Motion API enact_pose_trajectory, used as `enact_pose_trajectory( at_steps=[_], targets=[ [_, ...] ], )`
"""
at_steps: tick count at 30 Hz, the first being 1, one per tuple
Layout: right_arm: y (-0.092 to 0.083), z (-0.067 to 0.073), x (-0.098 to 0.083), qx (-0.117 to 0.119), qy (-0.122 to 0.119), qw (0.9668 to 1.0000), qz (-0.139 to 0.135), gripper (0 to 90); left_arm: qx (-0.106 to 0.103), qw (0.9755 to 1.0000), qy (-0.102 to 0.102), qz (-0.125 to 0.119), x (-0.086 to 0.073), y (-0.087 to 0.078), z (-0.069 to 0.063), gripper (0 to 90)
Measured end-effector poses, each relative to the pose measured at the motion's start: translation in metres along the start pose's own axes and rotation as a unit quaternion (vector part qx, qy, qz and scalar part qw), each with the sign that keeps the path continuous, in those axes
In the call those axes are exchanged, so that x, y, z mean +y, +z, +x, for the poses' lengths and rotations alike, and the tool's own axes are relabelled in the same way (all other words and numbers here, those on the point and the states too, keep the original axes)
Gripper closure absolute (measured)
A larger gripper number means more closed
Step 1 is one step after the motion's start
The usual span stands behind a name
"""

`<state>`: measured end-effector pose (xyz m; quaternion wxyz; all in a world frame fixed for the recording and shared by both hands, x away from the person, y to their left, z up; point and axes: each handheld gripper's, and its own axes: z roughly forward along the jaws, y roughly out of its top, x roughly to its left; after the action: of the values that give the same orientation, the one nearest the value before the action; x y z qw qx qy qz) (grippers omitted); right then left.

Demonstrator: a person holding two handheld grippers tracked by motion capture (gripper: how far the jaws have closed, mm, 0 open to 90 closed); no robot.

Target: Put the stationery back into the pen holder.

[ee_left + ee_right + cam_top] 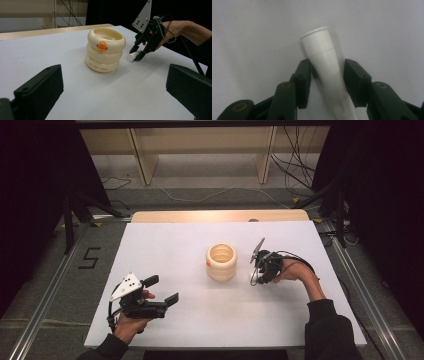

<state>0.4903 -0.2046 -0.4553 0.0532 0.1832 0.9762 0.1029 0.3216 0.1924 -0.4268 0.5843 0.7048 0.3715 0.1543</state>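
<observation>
The white table (165,320) takes up most of the floor space here, its far wooden edge catching the light. Near its middle stands a cream stack of rings (221,262), three fat rings one on another with a small orange button facing the person's left, hollow at the top. The left gripper (162,292) is held low near the front left of the table, well apart from everything, its jaws standing wide with nothing between them, pointed toward the stack. The right gripper (257,274) is down on the table just to the right of the stack, tilted with its grey plate up. Between its jaws lies a small white tube (325,67), flat on the table surface just beside the base of the stack but not touching it. The tube's long axis runs roughly along the jaws' reach, slightly skewed, its wider capped end pointing away from the gripper, so the jaws sit on either side of its narrower body. They look drawn in against it, though the picture is blurred there and the grip seems not quite settled. The right hand is plainly the nearer one; I would judge that lifting the tube falls to it.
</observation>
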Motion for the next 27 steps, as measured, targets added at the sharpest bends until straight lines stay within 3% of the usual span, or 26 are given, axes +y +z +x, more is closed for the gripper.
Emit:
enact_pose_trajectory(
  at_steps=[9,16,18,24,27],
  targets=[
    [-0.001,0.003,0.005,0.005,-0.026,0.9993,0.025,67.9,0.000,1.0000,-0.001,0.000,0.000,0.000,0.000,0.4],
    [-0.002,0.005,0.004,-0.002,-0.041,0.9989,0.022,68.7,-0.001,1.0000,0.000,-0.001,0.000,0.000,0.000,0.4],
    [-0.005,0.005,0.004,-0.005,-0.036,0.9992,0.016,68.7,-0.001,1.0000,0.001,0.000,0.000,0.000,0.000,0.4],
    [-0.013,0.002,0.001,-0.009,-0.024,0.9988,-0.041,68.9,0.000,1.0000,0.000,0.000,0.000,0.000,0.000,0.4],
    [-0.022,-0.001,0.000,-0.005,0.003,0.9968,-0.080,68.8,0.000,1.0000,0.000,-0.002,0.000,-0.001,0.000,0.4]
  ],
)
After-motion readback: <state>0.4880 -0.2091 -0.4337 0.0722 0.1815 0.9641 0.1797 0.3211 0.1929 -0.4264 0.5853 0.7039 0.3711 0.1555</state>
